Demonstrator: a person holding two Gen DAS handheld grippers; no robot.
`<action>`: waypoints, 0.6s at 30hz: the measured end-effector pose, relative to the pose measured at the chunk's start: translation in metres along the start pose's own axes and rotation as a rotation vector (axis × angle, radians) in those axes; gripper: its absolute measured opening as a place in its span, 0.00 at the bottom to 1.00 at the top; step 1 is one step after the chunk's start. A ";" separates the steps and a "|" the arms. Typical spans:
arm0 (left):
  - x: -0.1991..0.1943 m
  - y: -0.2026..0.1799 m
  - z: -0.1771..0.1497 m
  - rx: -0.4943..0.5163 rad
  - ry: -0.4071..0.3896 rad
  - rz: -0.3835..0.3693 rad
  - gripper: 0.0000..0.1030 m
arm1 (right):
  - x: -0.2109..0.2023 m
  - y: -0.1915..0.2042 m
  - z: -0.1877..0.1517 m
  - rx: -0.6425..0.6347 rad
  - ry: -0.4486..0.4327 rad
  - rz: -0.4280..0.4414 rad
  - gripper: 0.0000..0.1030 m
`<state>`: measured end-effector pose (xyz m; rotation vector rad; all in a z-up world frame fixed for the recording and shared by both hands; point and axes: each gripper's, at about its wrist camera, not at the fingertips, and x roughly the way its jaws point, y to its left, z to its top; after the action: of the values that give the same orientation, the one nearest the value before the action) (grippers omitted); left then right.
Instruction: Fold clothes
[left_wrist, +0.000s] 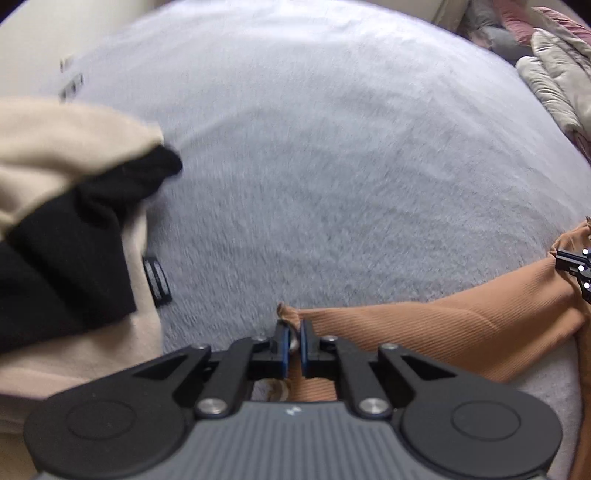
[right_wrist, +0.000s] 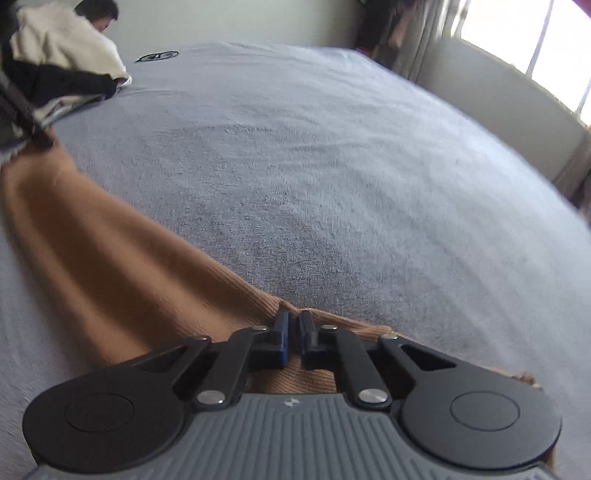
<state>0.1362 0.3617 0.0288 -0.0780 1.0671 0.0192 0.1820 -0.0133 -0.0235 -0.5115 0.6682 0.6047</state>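
A ribbed tan garment (left_wrist: 424, 332) stretches between my two grippers above a grey fleece bed cover (left_wrist: 314, 166). My left gripper (left_wrist: 294, 334) is shut on one corner of it. In the right wrist view my right gripper (right_wrist: 294, 323) is shut on another edge of the tan garment (right_wrist: 92, 236), which runs off to the upper left. The right gripper also shows at the right edge of the left wrist view (left_wrist: 578, 267), and the left gripper at the far left of the right wrist view (right_wrist: 18, 107).
A cream and black garment pile (left_wrist: 55, 206) lies on the left of the bed, also in the right wrist view (right_wrist: 62, 55). Quilted bedding (left_wrist: 554, 74) is heaped at the far right. A window (right_wrist: 528, 37) and a wall ledge (right_wrist: 498, 103) border the bed cover (right_wrist: 332, 166).
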 end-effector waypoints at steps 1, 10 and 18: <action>-0.005 0.001 0.000 0.009 -0.029 0.007 0.06 | -0.004 0.004 -0.003 -0.002 -0.041 -0.041 0.03; 0.012 0.002 0.005 0.024 -0.006 0.053 0.09 | 0.005 0.010 -0.001 0.073 -0.082 -0.174 0.06; -0.008 0.002 0.023 0.017 -0.060 0.073 0.32 | -0.035 0.006 0.011 0.249 -0.072 -0.061 0.20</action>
<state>0.1527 0.3653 0.0465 -0.0223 1.0099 0.0780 0.1603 -0.0144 0.0071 -0.2757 0.6472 0.4726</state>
